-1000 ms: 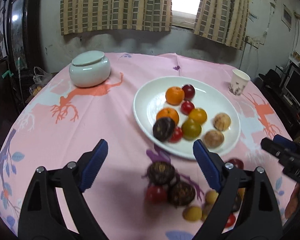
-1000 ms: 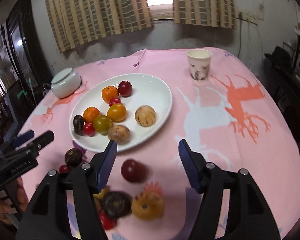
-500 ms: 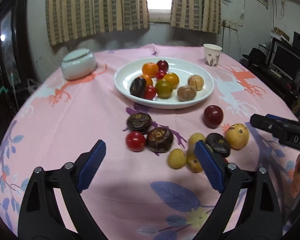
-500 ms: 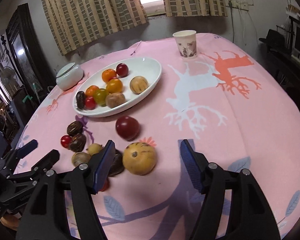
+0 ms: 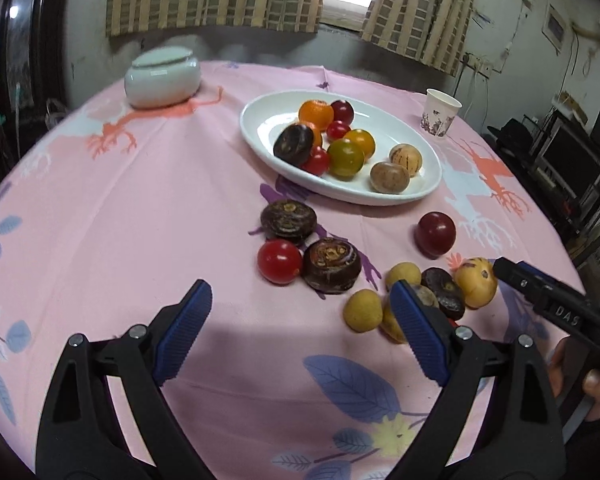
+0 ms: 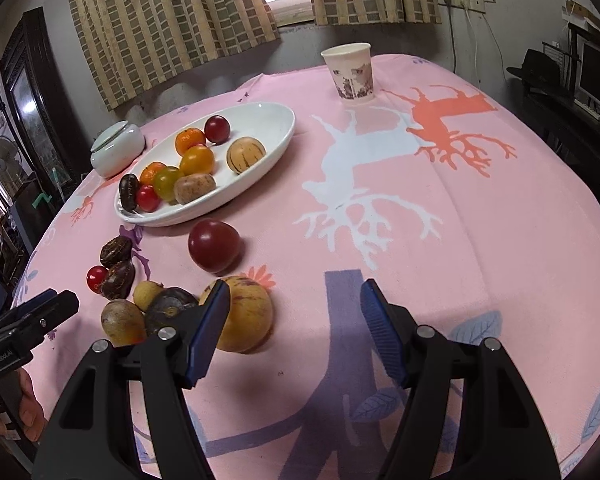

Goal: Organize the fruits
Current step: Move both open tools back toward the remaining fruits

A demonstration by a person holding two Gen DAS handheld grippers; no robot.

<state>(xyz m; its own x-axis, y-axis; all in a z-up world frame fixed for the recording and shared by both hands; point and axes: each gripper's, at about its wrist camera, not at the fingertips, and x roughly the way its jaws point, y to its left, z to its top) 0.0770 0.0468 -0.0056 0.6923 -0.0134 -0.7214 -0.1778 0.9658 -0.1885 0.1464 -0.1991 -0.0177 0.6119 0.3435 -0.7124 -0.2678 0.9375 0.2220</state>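
Observation:
A white oval plate holds several fruits: oranges, tomatoes, a dark fruit, two tan ones. Loose fruits lie on the pink cloth in front of it: a red tomato, two dark brown fruits, a dark red plum, small yellow fruits and a big yellow fruit. My left gripper is open and empty, hovering short of the tomato. My right gripper is open and empty, its left finger just beside the big yellow fruit.
A lidded white jar stands at the table's far left. A paper cup stands at the far right. The round table drops off on all sides; furniture and screens stand to the right.
Both grippers have pulled back toward the near side of the table and lowered. The loose fruits now lie ahead of the fingers instead of under them. Both stay open.

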